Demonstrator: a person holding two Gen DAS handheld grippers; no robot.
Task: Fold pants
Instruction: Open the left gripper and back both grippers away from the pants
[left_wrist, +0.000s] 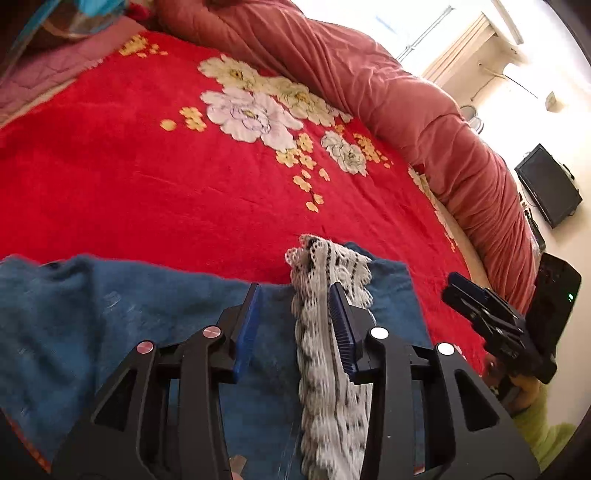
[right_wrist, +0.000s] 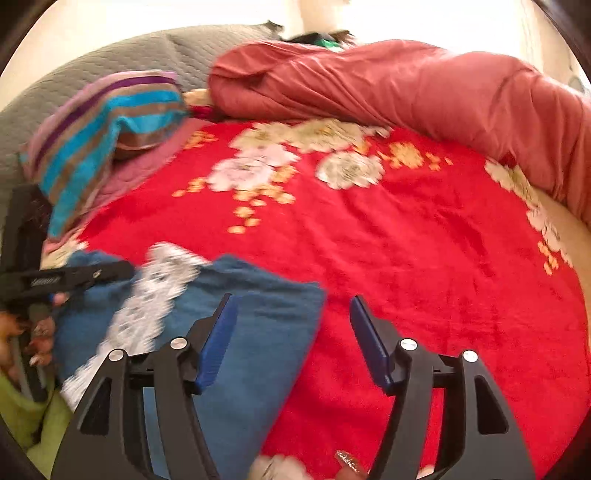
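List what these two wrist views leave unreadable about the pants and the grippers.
- Blue pants: near part hidden under the left gripper in the left wrist view; the frame crops their left end.
- White lace strip: smeared by motion blur in the right wrist view, pattern unreadable.
- Right gripper: open; whether it touches the pants cannot be told.
- Left gripper: open, astride the lace; contact unclear.
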